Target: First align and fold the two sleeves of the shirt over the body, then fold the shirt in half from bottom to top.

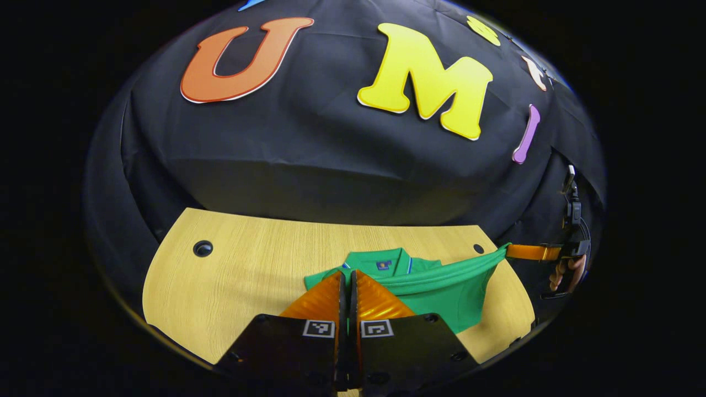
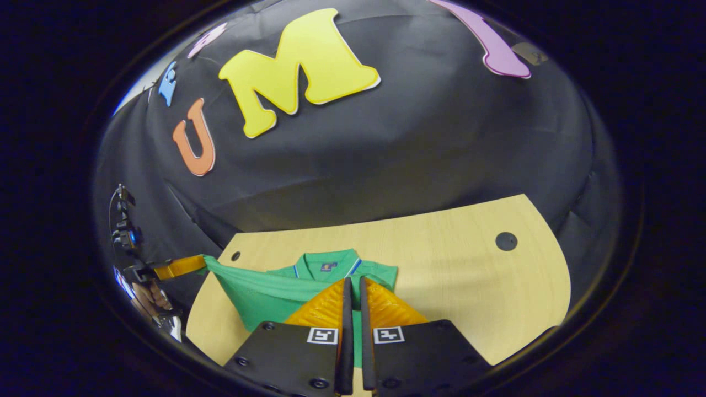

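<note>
A green polo shirt [image 1: 441, 289] lies on the wooden table [image 1: 242, 275], its collar [image 1: 383, 259] toward the booth wall. The bottom hem is lifted off the table and stretched taut between the two grippers. In the left gripper view my left gripper [image 1: 347, 274] is shut on one hem corner, and the right gripper [image 1: 527, 252] pinches the other corner at the right. In the right gripper view my right gripper [image 2: 353, 280] is shut on the hem of the shirt [image 2: 259, 298], with the left gripper [image 2: 185, 267] holding the far end at the left. The collar [image 2: 328, 262] shows beyond the raised hem.
The table [image 2: 469, 275] has round cable holes [image 1: 202, 248] [image 2: 506, 241] near its back corners. Black cloth wall stands right behind the table's far edge. A hand [image 1: 568, 274] holds the right gripper off the table's side; another hand [image 2: 146, 298] holds the left one.
</note>
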A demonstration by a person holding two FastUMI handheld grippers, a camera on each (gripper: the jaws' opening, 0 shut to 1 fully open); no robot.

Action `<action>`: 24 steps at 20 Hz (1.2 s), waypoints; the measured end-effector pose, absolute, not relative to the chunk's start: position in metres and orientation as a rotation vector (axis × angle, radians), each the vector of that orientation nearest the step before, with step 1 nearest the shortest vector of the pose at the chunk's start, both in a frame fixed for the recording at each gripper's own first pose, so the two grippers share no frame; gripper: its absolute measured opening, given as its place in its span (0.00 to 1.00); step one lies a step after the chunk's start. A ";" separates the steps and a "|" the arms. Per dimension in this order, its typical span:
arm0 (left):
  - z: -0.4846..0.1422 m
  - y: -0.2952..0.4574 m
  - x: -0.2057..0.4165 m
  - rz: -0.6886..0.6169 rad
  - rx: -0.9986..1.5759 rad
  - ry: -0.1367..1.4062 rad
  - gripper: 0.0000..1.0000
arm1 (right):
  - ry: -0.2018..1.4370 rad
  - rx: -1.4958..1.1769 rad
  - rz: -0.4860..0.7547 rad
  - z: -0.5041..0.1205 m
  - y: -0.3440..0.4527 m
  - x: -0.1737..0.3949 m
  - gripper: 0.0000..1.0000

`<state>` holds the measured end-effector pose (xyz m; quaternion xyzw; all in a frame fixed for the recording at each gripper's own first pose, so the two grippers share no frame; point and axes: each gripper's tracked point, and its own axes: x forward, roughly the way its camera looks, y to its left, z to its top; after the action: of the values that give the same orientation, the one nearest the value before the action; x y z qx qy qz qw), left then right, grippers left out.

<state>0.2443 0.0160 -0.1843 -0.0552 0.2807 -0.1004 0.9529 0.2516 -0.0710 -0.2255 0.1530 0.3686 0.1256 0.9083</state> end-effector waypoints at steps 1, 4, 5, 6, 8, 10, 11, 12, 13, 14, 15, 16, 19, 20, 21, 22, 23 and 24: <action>-0.187 0.016 0.256 -0.199 -0.111 0.566 0.03 | 0.756 0.316 0.255 -0.228 -0.074 0.263 0.05; -0.205 0.017 0.284 -0.182 -0.124 0.569 0.03 | 0.742 0.323 0.248 -0.244 -0.070 0.293 0.05; -0.213 0.018 0.292 -0.176 -0.135 0.568 0.03 | 0.741 0.318 0.245 -0.252 -0.070 0.302 0.05; -0.225 0.019 0.298 -0.166 -0.147 0.579 0.03 | 0.740 0.314 0.241 -0.260 -0.070 0.310 0.05; -0.255 0.023 0.304 -0.140 -0.173 0.616 0.03 | 0.747 0.292 0.232 -0.282 -0.070 0.323 0.08; -0.280 0.025 0.317 -0.119 -0.194 0.629 0.04 | 0.755 0.270 0.227 -0.307 -0.069 0.336 0.09; -0.291 0.025 0.325 -0.114 -0.196 0.632 0.04 | 0.762 0.252 0.221 -0.320 -0.069 0.341 0.09; -0.302 0.024 0.332 -0.104 -0.183 0.635 0.04 | 0.769 0.241 0.217 -0.332 -0.068 0.345 0.05; -0.313 0.026 0.338 -0.093 -0.159 0.640 0.04 | 0.780 0.237 0.211 -0.343 -0.065 0.349 0.09; -0.323 0.027 0.343 -0.088 -0.130 0.647 0.04 | 0.788 0.223 0.208 -0.353 -0.063 0.352 0.05; -0.330 0.026 0.349 -0.088 -0.110 0.647 0.04 | 0.788 0.200 0.207 -0.361 -0.063 0.355 0.09; -0.337 0.024 0.354 -0.091 -0.106 0.642 0.05 | 0.789 0.167 0.203 -0.368 -0.063 0.357 0.05; -0.361 0.024 0.357 -0.066 -0.083 0.674 0.10 | 0.783 0.121 0.170 -0.379 -0.066 0.366 0.09; -0.368 0.027 0.353 -0.055 -0.067 0.694 0.13 | 0.785 0.121 0.156 -0.381 -0.067 0.366 0.09; -0.366 0.029 0.352 -0.040 -0.063 0.689 0.15 | 0.789 0.119 0.145 -0.380 -0.067 0.365 0.11; -0.362 0.028 0.353 -0.035 -0.073 0.680 0.18 | 0.784 0.119 0.145 -0.378 -0.066 0.364 0.13; -0.355 0.024 0.351 -0.040 -0.088 0.675 0.23 | 0.779 0.114 0.134 -0.375 -0.067 0.364 0.15; -0.351 0.022 0.350 -0.041 -0.094 0.672 0.51 | 0.769 0.113 0.119 -0.370 -0.070 0.363 0.25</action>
<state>0.3500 0.0217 -0.3515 -0.0459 0.3296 -0.0203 0.9428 0.3631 -0.0700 -0.3697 0.0550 0.3745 0.0579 0.9238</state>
